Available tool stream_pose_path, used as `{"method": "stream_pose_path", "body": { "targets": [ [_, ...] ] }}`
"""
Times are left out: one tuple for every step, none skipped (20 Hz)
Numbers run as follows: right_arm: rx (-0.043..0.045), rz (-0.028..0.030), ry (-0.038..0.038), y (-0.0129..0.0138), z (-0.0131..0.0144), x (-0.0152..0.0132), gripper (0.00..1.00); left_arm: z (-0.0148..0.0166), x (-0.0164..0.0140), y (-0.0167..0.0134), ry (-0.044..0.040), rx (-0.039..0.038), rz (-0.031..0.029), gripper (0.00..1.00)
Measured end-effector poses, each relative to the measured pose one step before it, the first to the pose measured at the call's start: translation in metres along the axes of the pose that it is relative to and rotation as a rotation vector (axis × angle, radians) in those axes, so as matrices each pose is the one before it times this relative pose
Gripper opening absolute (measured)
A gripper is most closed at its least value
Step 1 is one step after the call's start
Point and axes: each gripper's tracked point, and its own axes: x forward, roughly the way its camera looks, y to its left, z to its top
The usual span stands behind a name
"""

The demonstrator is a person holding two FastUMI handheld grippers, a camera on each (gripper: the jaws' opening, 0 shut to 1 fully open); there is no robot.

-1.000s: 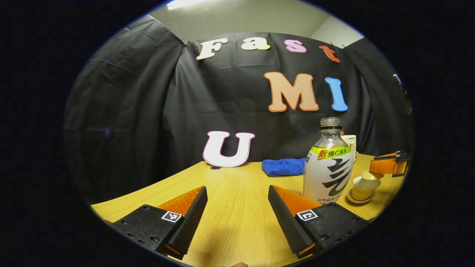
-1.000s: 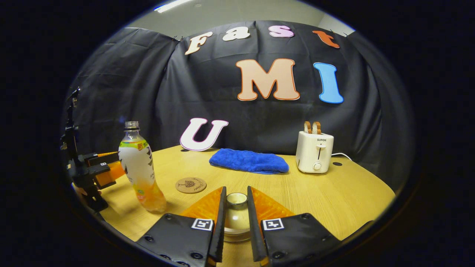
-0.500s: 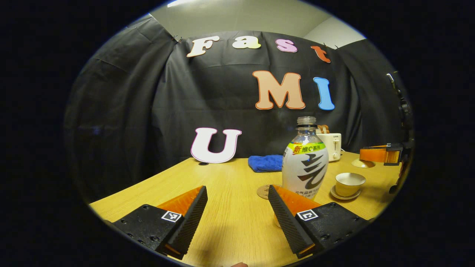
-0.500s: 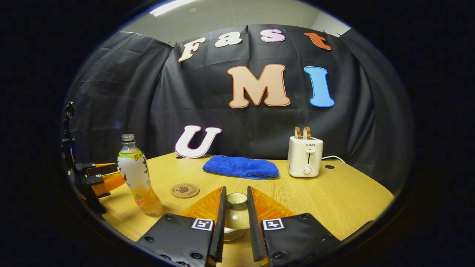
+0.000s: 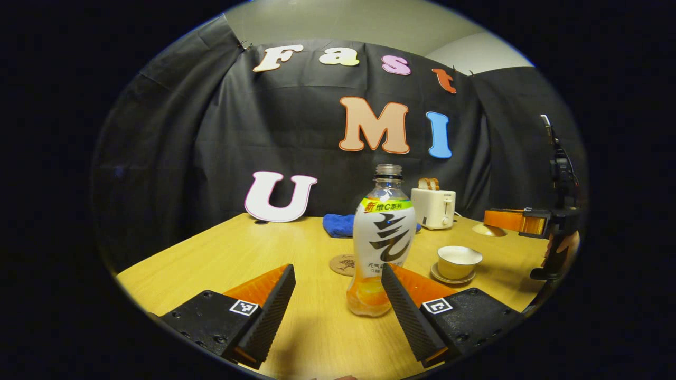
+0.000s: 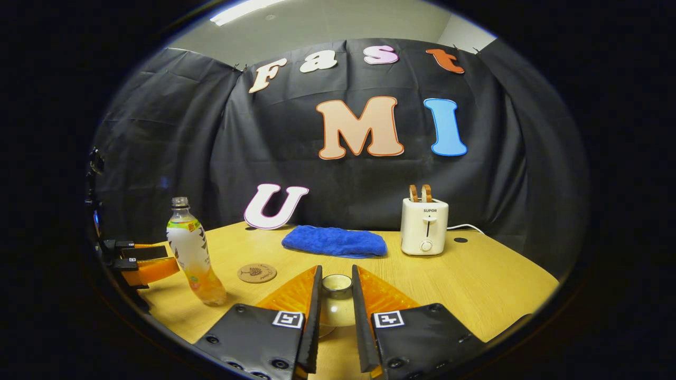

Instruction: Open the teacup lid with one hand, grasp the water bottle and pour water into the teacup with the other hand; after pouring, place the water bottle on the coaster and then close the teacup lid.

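Note:
A clear water bottle (image 5: 383,237) with a white label and orange liquid stands upright on the table, just beyond my open left gripper (image 5: 338,309) and nearer its right finger. The bottle (image 6: 193,253) also appears at the left of the right gripper view, with the left gripper (image 6: 142,261) beside it. My right gripper (image 6: 336,279) is shut on the knob of the cream teacup lid (image 6: 336,309), held above the table. The uncovered teacup (image 5: 458,261) sits on its saucer, right of the bottle. A round cork coaster (image 5: 343,264) lies behind the bottle.
A folded blue cloth (image 6: 334,241) and a white toaster (image 6: 424,226) with its cable sit at the back of the wooden table (image 6: 475,279). The right gripper (image 5: 523,221), with the lid under it, hangs at the table's right side.
The lid has been lifted off the teacup and carried away to the side. My left gripper has swung toward the bottle, which now stands between its open fingers' lines.

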Motion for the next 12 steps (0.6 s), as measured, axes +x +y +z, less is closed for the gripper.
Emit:
{"method": "stream_pose_path", "body": {
  "targets": [
    [0.00235, -0.00173, -0.00108, -0.00213, -0.00004, -0.00167, 0.34, -0.00097, 0.00075, -0.00286, 0.00346, -0.00624, -0.00775, 0.96],
    [0.00202, -0.00150, -0.00292, -0.00224, 0.00089, -0.00062, 0.34, -0.00089, 0.00138, -0.00330, 0.00648, -0.00475, -0.00634, 0.96],
    [0.00165, -0.00228, -0.00223, -0.00291, 0.00120, -0.00157, 0.34, 0.00007, 0.00105, -0.00268, 0.00380, -0.00347, -0.00405, 0.96],
    [0.00163, 0.00032, -0.00067, -0.00247, 0.00103, -0.00065, 0.34, 0.00137, 0.00129, -0.00290, 0.00149, -0.00006, -0.00363, 0.96],
    [0.00184, 0.00018, -0.00160, -0.00133, 0.00055, -0.00027, 0.34, 0.00153, 0.00163, -0.00354, 0.00333, 0.00430, -0.00669, 0.95],
    [0.00031, -0.00007, -0.00248, -0.00165, 0.00150, -0.00052, 0.34, -0.00125, 0.00416, -0.00427, 0.00593, 0.00990, -0.00563, 0.94],
    [0.00037, -0.00177, -0.00552, -0.00235, 0.00307, -0.00135, 0.33, 0.00072, 0.00180, -0.00227, 0.00298, 0.00920, -0.00395, 0.93],
    [-0.00014, -0.00101, -0.00518, -0.00192, 0.00214, -0.00172, 0.34, 0.00095, 0.00249, -0.00337, -0.00005, 0.00459, -0.00522, 0.92],
    [0.00006, -0.00303, -0.00684, -0.00253, 0.00092, -0.00213, 0.34, 0.00154, 0.00323, -0.00256, 0.00138, 0.00041, -0.00515, 0.92],
    [0.00055, -0.00179, -0.00239, -0.00251, 0.00256, -0.00191, 0.34, -0.00020, 0.00308, -0.00284, 0.00602, -0.00292, -0.00478, 0.92],
    [0.00245, -0.00339, -0.00362, -0.00312, 0.00041, -0.00062, 0.34, -0.00175, 0.00250, -0.00362, 0.00936, -0.00290, -0.00624, 0.92],
    [0.00250, -0.00262, -0.00382, -0.00381, 0.00176, -0.00137, 0.34, -0.00153, 0.00135, -0.00339, 0.00052, -0.00028, -0.00517, 0.92]
  ]
}}
